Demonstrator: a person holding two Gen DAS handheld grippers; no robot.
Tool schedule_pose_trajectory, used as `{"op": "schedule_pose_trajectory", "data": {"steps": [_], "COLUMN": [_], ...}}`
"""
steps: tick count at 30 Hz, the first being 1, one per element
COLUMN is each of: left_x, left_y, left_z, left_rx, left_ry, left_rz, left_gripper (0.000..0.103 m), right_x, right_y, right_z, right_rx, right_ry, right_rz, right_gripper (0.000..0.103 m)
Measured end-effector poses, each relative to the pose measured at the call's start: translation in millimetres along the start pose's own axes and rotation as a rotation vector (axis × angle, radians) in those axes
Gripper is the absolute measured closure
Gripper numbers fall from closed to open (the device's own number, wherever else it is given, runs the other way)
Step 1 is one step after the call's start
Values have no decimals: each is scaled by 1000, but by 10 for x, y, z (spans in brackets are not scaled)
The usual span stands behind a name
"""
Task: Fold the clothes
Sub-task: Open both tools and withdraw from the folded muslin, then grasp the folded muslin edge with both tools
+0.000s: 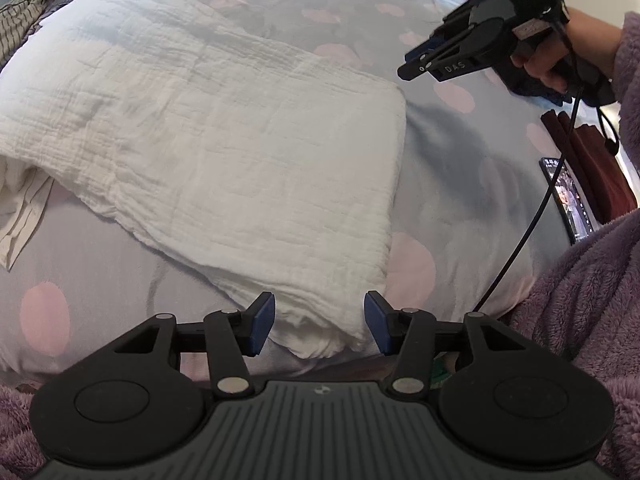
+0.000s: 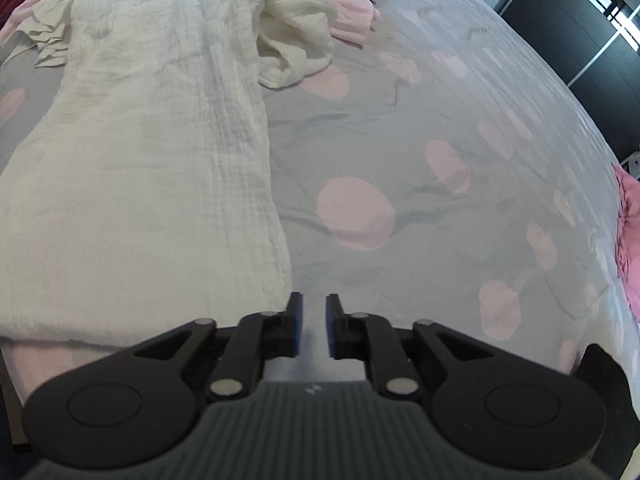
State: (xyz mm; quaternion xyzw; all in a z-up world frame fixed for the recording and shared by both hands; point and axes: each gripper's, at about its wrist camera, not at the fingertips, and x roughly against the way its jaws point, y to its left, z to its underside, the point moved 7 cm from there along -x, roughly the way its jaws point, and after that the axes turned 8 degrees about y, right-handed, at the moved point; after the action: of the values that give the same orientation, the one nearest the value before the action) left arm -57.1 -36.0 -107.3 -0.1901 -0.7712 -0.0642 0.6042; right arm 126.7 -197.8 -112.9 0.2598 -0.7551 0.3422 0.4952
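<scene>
- White crinkled garment (image 1: pixel 224 152) lies on the bed (image 1: pixel 448 168) as a long doubled-over band. Layered edges show at its near end, and a square-cut edge on the side toward the right gripper.
- Judgement: at least one lengthwise fold is in place. The band is long, so a crosswise fold or two would likely remain for this piece. Whether it counts as finished I cannot settle.
- Left gripper (image 1: pixel 319 322): jaws wide apart, straddling the near corner of the garment where the layers stack. They hold nothing.
- Right gripper (image 2: pixel 314 330): jaws close together with a narrow gap showing, nothing between them. It hangs over bare bedcover just beside the garment's long edge. In the left view it is held above the bed in a hand (image 1: pixel 560 56), clear of the cloth.
- More to fold: a loose cream piece (image 2: pixel 296 48) lies crumpled at the far end of the garment. A pink item (image 2: pixel 356 20) and a patterned one sit near it. A ruffled pale piece (image 2: pixel 48 40) lies on the other side.
- Striped cloth (image 1: pixel 24 16) sits bunched at the bed's far corner in the left view.
- Surface: soft grey bedcover with large pink dots, lightly wrinkled.
- Room: dark wardrobe panels (image 2: pixel 580 28) beyond the bed. A phone (image 1: pixel 568 200) with its screen lit lies at the bed's edge, beside dark red cloth (image 1: pixel 592 160). The person's purple fleece sleeve (image 1: pixel 580 300) fills the corner.
</scene>
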Motion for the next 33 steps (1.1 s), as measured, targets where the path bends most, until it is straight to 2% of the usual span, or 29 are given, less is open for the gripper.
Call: {"op": "schedule_pose_trajectory", "data": {"steps": [2,5,7,11,14,16,20,25,26,29,33], "left_x": [6,6,12,-17,-106,-194,-405,-671,-706,-740,-728], "left_y": [-39,-122,-201,-376,-477,-535,-602,-552,-535,-475,-427], "left_z": [-20,-73,-115,-214,-257,-270,-246,-182,-178,-191,-209], "left_rx": [-15,-43,-69,-113,-131,-157,-229,-266,-272,-281,-298], "left_ry": [-1,-4,-10,-27,-25,-24,-10,28,25,-4,-29], "left_rz": [-19,-48,-67,-75,-65,-80,-167,-217,-226,-229,-236], "left_gripper": [55,54,54,46,45,45,45,48,53,57,76], "right_x": [65,145,190,202,104,38,-30,-239,-269,-318,-381], "right_y": [45,160,268,526,737,818,902,1002,1016,1037,1065], "right_z": [6,46,85,206,368,446,482,535,533,485,422], "right_rx": [58,182,287,548,793,888,955,1050,1061,1066,1072], "right_ry": [-10,-17,-50,-126,-143,-132,-159,-153,-158,-193,-238], "right_rz": [4,16,28,99,176,186,182,218,230,275,336], "right_gripper": [68,63,62,48,48,48,48,50,50,50,52]}}
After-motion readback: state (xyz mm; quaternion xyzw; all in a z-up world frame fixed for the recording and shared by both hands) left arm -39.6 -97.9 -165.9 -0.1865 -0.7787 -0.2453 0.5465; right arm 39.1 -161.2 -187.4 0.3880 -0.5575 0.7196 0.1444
